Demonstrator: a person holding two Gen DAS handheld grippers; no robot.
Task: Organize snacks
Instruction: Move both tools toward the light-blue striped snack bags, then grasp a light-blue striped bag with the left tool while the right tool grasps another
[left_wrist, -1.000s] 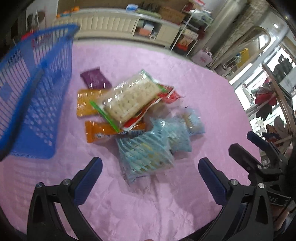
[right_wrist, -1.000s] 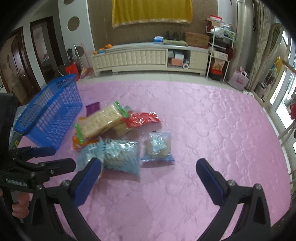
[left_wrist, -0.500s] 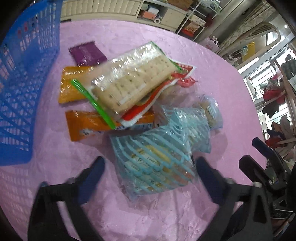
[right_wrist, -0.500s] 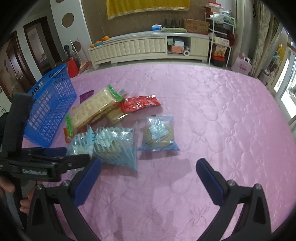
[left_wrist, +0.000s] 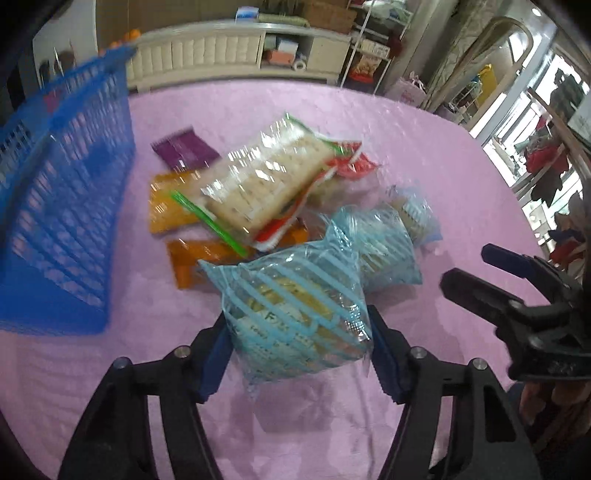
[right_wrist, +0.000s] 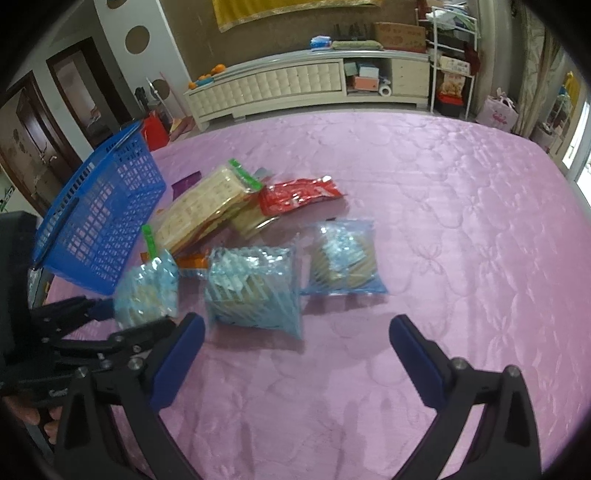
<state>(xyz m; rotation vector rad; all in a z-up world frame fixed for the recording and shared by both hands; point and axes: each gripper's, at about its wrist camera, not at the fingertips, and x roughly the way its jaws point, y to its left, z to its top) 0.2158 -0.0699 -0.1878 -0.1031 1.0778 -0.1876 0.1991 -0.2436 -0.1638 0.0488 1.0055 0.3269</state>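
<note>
While the left hand-held gripper (left_wrist: 299, 354) has just been closing, its blue pads have come in against both sides of the nearest blue-striped snack bag (left_wrist: 295, 310), which a second ago lay ahead of wide-open jaws; it now holds that bag at a middling width.

Item 1, gripped bag: sits at the near edge of the snack pile on the pink quilted bed cover (right_wrist: 461, 221). Whether it is off the cover cannot be told. The right wrist view shows the same bag (right_wrist: 147, 291) between the left gripper's fingers, just in front of the basket.

Item 2, blue basket (left_wrist: 62, 221): stands at the left of the pile, apparently tipped with its open side toward the snacks; no snack shows inside it from these views.

Item 3, second striped bag (right_wrist: 255, 291): lies flat, just beside the gripped one.

Item 4, third striped bag (right_wrist: 343, 258): lies flat, farther right.

Item 5, clear cracker pack (left_wrist: 266, 181): lies on top of the pile, overlapping the orange packets (left_wrist: 170, 210) and the red packet (right_wrist: 299, 194).

Item 6, purple packet (left_wrist: 184, 149): lies between pile and basket.

Item 7, right hand-held gripper (right_wrist: 295, 339): jaws wide, nothing between them, hovering near the second striped bag.

Assessment: the first pick looks secured, so the likely next step is carrying this bag into the basket. Sorting is at its start, every other snack lying outside. The crinkly, puffed film may slip if the squeeze is light.
</note>
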